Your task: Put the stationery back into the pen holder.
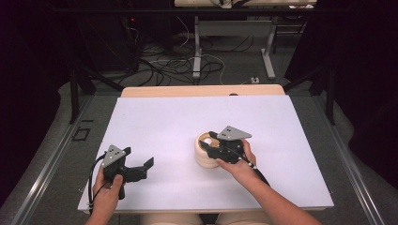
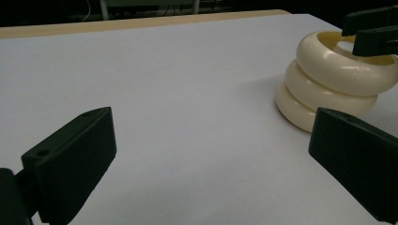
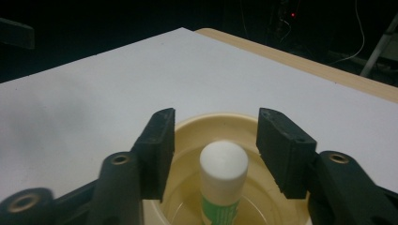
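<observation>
1. A cream ribbed holder (image 1: 206, 152), shaped like three stacked rings, stands just right of the white table's (image 1: 159, 126) centre.
2. Inside it a glue stick (image 3: 222, 180) stands upright, white cap up, green label below.
3. The right gripper (image 3: 213, 140), held from 4 o'clock of the holder, hangs over its mouth; its jaws are spread on either side of the cap, at 9 and 3 o'clock, touching nothing.
4. The left gripper (image 1: 141, 169) rests well apart, at about 8 o'clock of the holder near the table's front edge, jaws released wide and empty.
5. In the left gripper view the holder (image 2: 328, 79) sits at 2 o'clock.
</observation>
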A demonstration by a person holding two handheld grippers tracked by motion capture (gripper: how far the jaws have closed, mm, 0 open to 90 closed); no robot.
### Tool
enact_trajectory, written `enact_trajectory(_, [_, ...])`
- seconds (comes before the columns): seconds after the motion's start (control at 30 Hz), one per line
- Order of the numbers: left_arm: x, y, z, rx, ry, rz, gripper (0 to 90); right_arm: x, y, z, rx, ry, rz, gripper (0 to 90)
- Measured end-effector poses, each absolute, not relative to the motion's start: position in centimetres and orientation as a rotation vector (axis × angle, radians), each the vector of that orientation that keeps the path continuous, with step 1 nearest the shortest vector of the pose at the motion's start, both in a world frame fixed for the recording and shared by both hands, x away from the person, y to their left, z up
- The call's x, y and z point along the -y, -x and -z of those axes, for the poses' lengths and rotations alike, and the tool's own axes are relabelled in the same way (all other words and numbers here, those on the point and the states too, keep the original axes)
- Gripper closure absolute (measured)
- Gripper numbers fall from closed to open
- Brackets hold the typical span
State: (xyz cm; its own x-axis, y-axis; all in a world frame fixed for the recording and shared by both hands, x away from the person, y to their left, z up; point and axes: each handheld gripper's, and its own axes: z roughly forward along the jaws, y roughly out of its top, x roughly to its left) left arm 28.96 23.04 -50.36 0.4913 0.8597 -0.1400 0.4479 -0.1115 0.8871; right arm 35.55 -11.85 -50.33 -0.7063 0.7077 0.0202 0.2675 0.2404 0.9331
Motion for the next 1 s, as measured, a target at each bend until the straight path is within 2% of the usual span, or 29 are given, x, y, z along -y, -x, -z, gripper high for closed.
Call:
enact_trajectory(0.27, [-23.1, -29.0, 50.3, -1.11, -1.747, -0.512, 1.1, 12.0, -35.4, 49.8, -2.126, -0.887, -1.446, 27.1])
enact_trajectory(0.57, [-23.0, -29.0, 50.3, -1.109, -1.751, -0.512, 1.1, 14.0, -34.7, 48.9, -2.115, -0.965, -1.436, 22.3])
enact_trajectory(0.73, [-23.0, -29.0, 50.4, -1.109, -1.752, -0.513, 1.1, 15.5, -34.1, 48.6, -2.112, -1.003, -1.414, 16.9])
enact_trajectory(1.0, [-22.9, -29.0, 50.4, -1.11, -1.746, -0.523, 1.1, 17.9, -33.6, 48.1, -2.063, -1.042, -1.391, 15.3])
